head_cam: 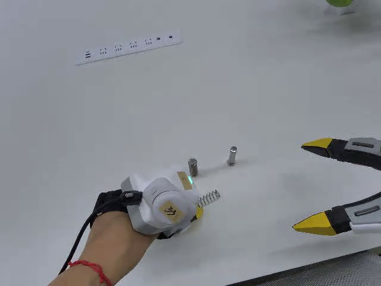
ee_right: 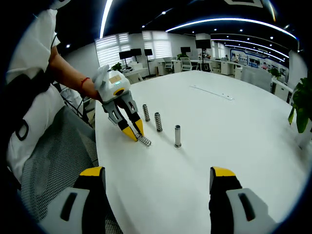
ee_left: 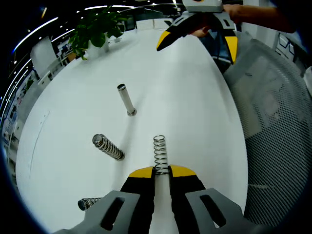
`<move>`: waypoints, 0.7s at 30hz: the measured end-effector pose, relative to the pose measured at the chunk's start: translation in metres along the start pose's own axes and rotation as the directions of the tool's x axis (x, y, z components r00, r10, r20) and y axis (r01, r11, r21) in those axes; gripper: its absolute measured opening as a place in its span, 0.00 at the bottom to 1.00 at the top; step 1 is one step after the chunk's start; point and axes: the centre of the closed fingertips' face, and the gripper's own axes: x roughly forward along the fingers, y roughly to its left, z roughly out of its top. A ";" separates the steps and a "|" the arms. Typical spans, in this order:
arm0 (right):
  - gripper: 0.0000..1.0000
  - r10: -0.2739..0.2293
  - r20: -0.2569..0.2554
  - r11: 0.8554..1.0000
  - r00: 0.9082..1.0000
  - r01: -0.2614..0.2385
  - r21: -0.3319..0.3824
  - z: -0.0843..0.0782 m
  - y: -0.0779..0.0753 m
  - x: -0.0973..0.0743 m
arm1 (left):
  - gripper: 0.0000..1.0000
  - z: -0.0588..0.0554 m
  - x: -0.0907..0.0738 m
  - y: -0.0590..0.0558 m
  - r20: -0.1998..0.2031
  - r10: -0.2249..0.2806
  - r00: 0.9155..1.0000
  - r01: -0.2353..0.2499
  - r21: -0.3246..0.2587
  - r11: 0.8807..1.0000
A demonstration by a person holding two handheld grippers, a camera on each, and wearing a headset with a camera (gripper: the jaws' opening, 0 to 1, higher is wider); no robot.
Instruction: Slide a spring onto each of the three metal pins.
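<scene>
In the head view the left gripper [head_cam: 197,210] sits low over the white counter [head_cam: 250,77], its fingers pinching one end of a spring [head_cam: 209,198] whose free end points roughly toward the bare pin [head_cam: 232,155]. A sprung pin [head_cam: 193,167] stands just beside that gripper. The right gripper [head_cam: 309,183] hangs well apart, fingers spread wide and holding nothing. In the left gripper view the yellow tips press on the spring's near coils, and the bare pin stands upright ahead and to the left. A second sprung pin [ee_left: 88,203] sits close by at the lower left. In the right gripper view the three pins form a short row, the bare pin at the end nearest this camera. This looks like the last spring. To seat it well, tip the spring upright, centre its open end over the pin's top, and lower it straight and slowly. It may bend, being held at one end, so let go only once several coils are past the top.
</scene>
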 end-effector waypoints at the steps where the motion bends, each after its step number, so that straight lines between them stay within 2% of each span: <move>1: 0.89 0.000 -0.002 1.000 1.000 0.000 0.000 0.000 0.000 0.000 | 0.12 0.000 0.000 0.000 0.001 0.000 1.000 0.000 0.000 1.000; 7: 0.89 0.002 -0.008 1.000 1.000 -0.002 -0.004 -0.001 0.001 0.000 | 0.11 -0.001 0.000 -0.002 0.008 -0.012 1.000 0.012 -0.024 1.000; 21: 0.89 0.003 -0.023 1.000 1.000 -0.003 -0.016 -0.001 0.002 -0.001 | 0.11 -0.003 -0.004 -0.010 0.018 -0.028 0.999 0.029 -0.034 0.999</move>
